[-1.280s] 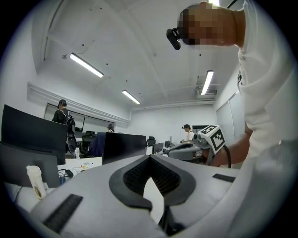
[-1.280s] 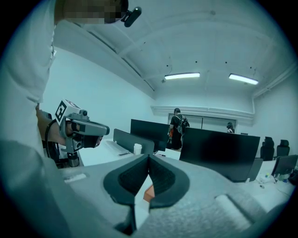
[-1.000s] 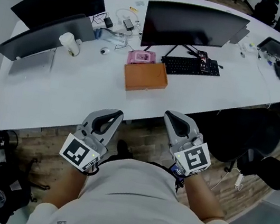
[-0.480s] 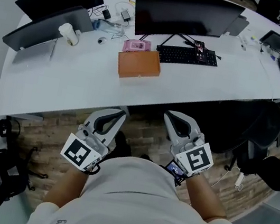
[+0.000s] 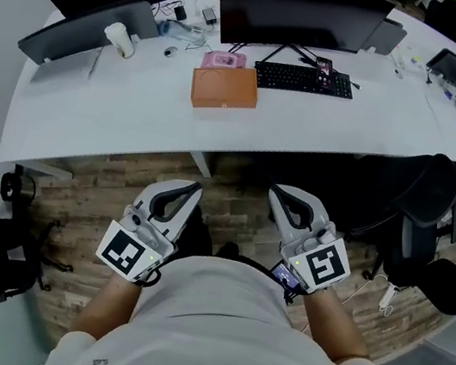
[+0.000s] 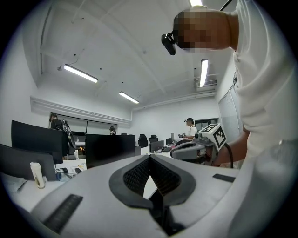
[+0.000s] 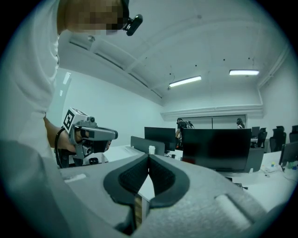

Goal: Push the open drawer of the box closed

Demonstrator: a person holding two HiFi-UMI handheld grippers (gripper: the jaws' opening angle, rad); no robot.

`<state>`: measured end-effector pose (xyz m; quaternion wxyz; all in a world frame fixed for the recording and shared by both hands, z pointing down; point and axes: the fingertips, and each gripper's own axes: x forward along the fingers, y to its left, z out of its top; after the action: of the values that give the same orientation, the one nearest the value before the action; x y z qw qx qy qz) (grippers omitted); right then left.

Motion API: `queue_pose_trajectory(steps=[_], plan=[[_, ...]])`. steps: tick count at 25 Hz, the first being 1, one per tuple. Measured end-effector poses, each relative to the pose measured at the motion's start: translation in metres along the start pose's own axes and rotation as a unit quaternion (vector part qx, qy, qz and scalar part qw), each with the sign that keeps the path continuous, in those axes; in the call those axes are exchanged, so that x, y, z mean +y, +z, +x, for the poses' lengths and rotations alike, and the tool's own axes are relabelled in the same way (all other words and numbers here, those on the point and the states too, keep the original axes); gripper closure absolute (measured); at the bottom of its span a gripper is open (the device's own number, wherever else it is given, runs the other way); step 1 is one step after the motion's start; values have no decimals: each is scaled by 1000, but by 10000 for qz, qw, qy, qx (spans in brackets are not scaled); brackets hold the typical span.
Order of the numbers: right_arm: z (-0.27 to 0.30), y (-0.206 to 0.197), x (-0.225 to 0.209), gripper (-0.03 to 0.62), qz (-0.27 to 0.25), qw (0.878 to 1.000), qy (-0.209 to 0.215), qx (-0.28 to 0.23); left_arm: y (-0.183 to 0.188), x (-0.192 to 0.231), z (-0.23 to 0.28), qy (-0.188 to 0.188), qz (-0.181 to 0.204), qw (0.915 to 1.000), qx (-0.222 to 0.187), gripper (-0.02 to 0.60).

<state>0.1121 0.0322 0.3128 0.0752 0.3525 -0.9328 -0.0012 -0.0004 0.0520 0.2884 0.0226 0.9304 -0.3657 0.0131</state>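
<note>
Step in hand: no pushing is under way. Both grippers are held close to the person's body over the brick floor (image 5: 104, 190), well apart from the box. Judging by that, this is either a run-up or a retreat; which one cannot be told.
Left gripper: the left gripper (image 5: 194, 187) points towards the desk, its jaws pressed together with nothing between them.
Box: the orange-brown box (image 5: 224, 88) sits on the white desk (image 5: 133, 126), in front of the curved monitor (image 5: 302, 11) and left of the keyboard (image 5: 303, 79), with a pink item (image 5: 221, 61) just behind it. From this high view it is not clear whether its drawer stands out.
Right gripper: the right gripper (image 5: 276, 191) is level with the left one, also closed and empty.
Next move: if the drawer is open, the person needs to step up to the desk, bring one closed gripper to the drawer front and press straight in. The box looks light and may slide, so the other gripper may need to brace it.
Change from the earlier frames: the desk and box sit higher and smaller in the head view, and more floor shows between desk edge and grippers, so the person has backed away. The grippers hold the same pose against the body.
</note>
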Motion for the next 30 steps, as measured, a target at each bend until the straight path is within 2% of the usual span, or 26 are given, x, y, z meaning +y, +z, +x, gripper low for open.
queue_pose_trajectory(steps=[5,12,17,27,30], plan=[[-22,0,15,591,73,9999,128,7,-5,-22,-16,145,-47,9998,145,583],[-37,2,40,591,30,10000,76,-18,-1,-40,-36,46,25,9999,146,583],[-37,5,64,591,-84,10000,-31,-20,-1,-38,-62,-43,33,9999,110,583],[-12,21,153,591,-21,9998,-189,36,5,-14,-154,-142,-9,9999,-12,583],[-3,21,184,591,-181,9996,-192,42,1,-5,-185,-169,-11,9999,11,583]])
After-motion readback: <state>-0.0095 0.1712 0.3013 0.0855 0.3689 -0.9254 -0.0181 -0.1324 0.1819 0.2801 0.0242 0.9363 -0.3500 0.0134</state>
